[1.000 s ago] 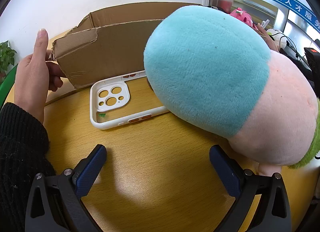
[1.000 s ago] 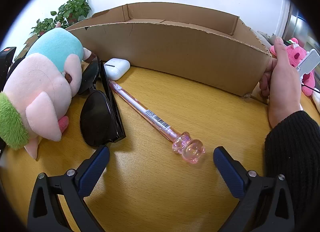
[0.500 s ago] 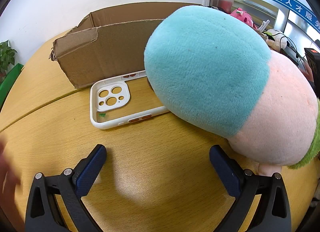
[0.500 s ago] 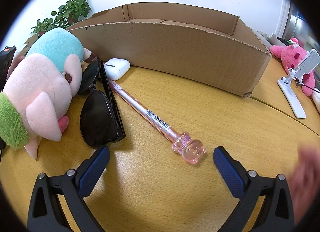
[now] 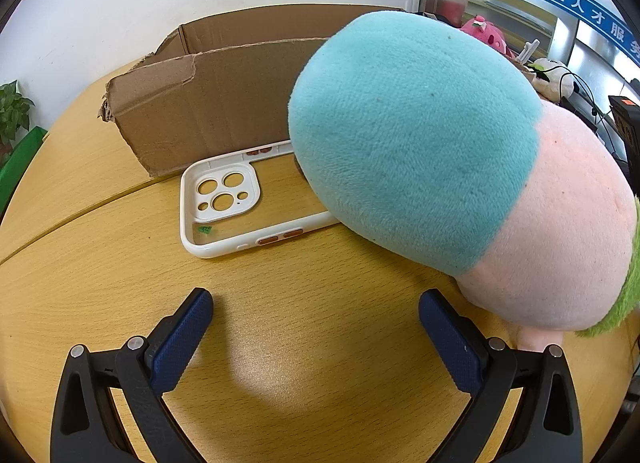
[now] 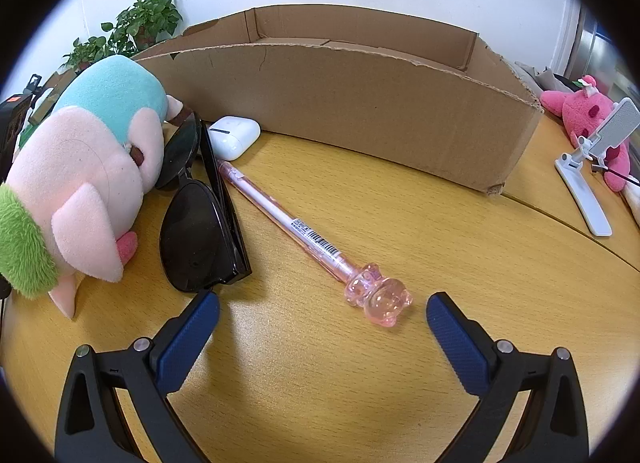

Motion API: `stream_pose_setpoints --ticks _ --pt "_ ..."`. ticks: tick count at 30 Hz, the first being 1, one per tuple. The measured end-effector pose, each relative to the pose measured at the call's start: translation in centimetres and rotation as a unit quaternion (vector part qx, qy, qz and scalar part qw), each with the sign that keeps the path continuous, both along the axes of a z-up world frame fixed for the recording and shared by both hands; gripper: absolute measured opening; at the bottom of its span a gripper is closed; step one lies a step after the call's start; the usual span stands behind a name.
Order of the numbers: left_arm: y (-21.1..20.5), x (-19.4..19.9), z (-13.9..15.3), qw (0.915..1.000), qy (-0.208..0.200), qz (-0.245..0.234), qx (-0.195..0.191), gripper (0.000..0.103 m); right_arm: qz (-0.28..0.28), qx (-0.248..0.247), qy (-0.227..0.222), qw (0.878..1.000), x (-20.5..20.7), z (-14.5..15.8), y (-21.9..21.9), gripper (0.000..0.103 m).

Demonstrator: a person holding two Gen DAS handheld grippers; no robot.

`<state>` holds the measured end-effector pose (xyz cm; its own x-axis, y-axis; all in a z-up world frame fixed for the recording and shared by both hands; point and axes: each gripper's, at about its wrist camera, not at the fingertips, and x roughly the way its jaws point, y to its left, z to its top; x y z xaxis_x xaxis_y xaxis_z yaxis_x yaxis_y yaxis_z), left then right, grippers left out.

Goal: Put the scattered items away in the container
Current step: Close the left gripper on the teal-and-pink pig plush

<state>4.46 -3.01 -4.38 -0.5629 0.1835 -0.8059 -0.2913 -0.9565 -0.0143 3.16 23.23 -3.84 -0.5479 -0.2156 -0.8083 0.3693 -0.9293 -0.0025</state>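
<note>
Risk: the plush toy (image 6: 86, 171), frame left, leans on the sunglasses (image 6: 200, 223); lifting either may drag the pen (image 6: 304, 235) at centre. All lie on the worktop (image 6: 460, 263), outside the cardboard box (image 6: 360, 111). Left gripper (image 5: 316, 327) and right gripper (image 6: 322, 323) rest low, level, jaws apart, empty.

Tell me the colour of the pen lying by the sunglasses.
The pen is translucent pink with a pink figure topper; the right wrist view shows it best.
</note>
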Motion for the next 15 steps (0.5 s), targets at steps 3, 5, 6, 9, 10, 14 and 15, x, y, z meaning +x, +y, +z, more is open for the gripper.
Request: stream_pose_setpoints --ticks 3,5,6,9,10,14,15 --pt "-0.1 0.0 0.0 1.0 0.0 0.0 0.0 0.103 -0.004 -0.001 0.0 1.0 0.0 0.0 0.0 0.103" --pt "0.0 0.0 0.0 1.0 0.0 0.004 0.0 0.103 -0.006 0.0 0.0 1.0 0.1 -0.1 0.0 0.103" --pt "0.0 -0.1 0.0 1.0 0.0 0.008 0.0 0.103 -0.007 0.0 0.0 1.0 0.1 -0.2 0.0 0.103" --pt "0.3 -0.2 0.0 0.9999 0.0 0.017 0.0 0.103 -0.01 0.0 0.0 1.0 0.2 -0.1 -0.2 0.103" --pt "0.2 -0.1 0.0 0.9998 0.0 0.018 0.0 0.103 -0.011 0.001 0.0 1.0 0.1 0.2 -0.3 0.103" --pt "-0.5 1.1 0.1 0.9992 -0.006 0.04 0.0 0.103 -0.008 0.0 0.0 1.0 0.5 0.3 -1.2 0.103" --pt "-0.9 1.5 0.4 0.9989 -0.004 0.047 0.005 0.103 -0.008 0.0 -0.001 1.0 0.3 0.4 -0.7 0.103"
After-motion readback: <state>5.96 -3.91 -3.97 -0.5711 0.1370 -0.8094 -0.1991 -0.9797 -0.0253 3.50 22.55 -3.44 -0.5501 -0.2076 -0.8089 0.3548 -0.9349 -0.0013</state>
